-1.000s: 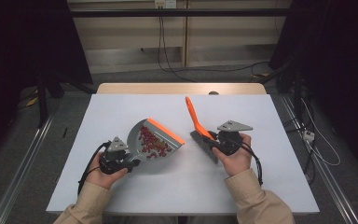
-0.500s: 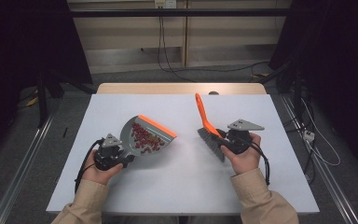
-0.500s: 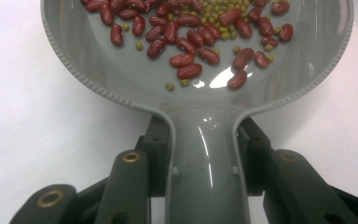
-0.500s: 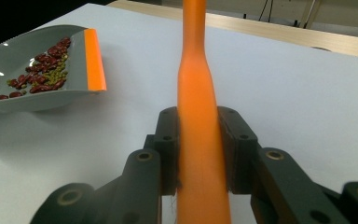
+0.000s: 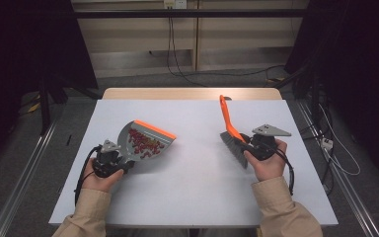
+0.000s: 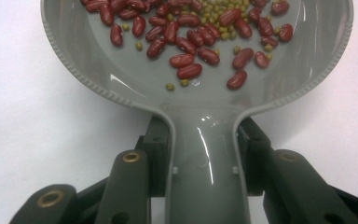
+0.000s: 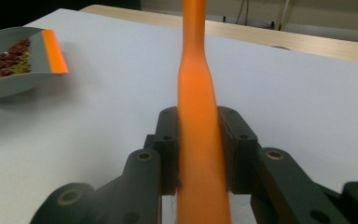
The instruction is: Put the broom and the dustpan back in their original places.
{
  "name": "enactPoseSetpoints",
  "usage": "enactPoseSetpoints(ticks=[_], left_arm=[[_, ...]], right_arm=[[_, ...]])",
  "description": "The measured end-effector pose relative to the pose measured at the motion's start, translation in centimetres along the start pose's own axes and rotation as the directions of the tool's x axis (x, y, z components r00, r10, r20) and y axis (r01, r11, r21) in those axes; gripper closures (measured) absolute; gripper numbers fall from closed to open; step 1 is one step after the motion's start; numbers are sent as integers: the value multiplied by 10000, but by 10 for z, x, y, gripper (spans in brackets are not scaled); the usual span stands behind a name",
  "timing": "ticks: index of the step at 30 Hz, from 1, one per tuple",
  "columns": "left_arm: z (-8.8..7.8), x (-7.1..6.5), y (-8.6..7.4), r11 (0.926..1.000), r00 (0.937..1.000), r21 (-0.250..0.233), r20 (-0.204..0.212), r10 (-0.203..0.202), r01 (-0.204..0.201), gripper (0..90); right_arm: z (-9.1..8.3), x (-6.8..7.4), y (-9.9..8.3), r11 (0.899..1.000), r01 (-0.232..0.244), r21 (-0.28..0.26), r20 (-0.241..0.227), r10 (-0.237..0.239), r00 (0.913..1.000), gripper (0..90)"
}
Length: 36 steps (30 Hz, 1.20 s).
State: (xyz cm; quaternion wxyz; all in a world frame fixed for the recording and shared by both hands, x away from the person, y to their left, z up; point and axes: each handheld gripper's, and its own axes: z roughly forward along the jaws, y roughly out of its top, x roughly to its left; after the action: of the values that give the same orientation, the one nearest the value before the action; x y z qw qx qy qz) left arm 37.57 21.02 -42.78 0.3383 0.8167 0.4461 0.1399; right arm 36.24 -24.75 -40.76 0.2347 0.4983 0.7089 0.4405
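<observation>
1. High view: my left tool (image 5: 109,159) is clamped on the handle of the grey dustpan (image 5: 143,143), which sits at the left of the counter (image 5: 197,197) with a load of beans (image 5: 142,140) in it. My right tool (image 5: 257,147) is clamped on the brush (image 5: 231,133), bristles low, orange handle pointing away from me. The two are well apart. If I tip the dustpan toward its orange lip, I judge the beans would roll straight out across the counter.

2. Left gripper view: my jaws press on both sides of the dustpan's neck (image 6: 205,168). The red beans (image 6: 186,60) and small greenish ones (image 6: 214,9) lie loose on smooth plastic, so a jolt or a twist of my wrist could scatter them. The neck is glossy; it might slip and swivel in the grip.

3. Right gripper view: my jaws squeeze the orange handle (image 7: 198,116). The brush is long, so a careless swing could knock the dustpan (image 7: 14,70).

4. Surface and room: the counter is plain white with a wooden far edge (image 5: 187,94); beyond it are a pale wall and hanging cables (image 5: 170,44), dark on both sides.
</observation>
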Motion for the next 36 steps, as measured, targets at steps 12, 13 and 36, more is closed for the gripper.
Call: enactPoseSetpoints(ticks=[12, 13, 36], left_arm=[[4, 7, -1, 9993, 9992, 68, -151, -373, 374, 635], [4, 7, -1, 9992, 9991, 118, -166, -378, 380, 635], [16, 19, -2, 9909, 9863, 368, -1080, -1245, 1291, 634]], right_arm=[[-10, -20, -5, 9999, -165, -8, 545, 166, 9984, 716], [-11, -21, -6, 9998, -172, 39, 575, 170, 9982, 716], [-23, -41, -18, 9997, -219, 108, 1008, 207, 9947, 717]])
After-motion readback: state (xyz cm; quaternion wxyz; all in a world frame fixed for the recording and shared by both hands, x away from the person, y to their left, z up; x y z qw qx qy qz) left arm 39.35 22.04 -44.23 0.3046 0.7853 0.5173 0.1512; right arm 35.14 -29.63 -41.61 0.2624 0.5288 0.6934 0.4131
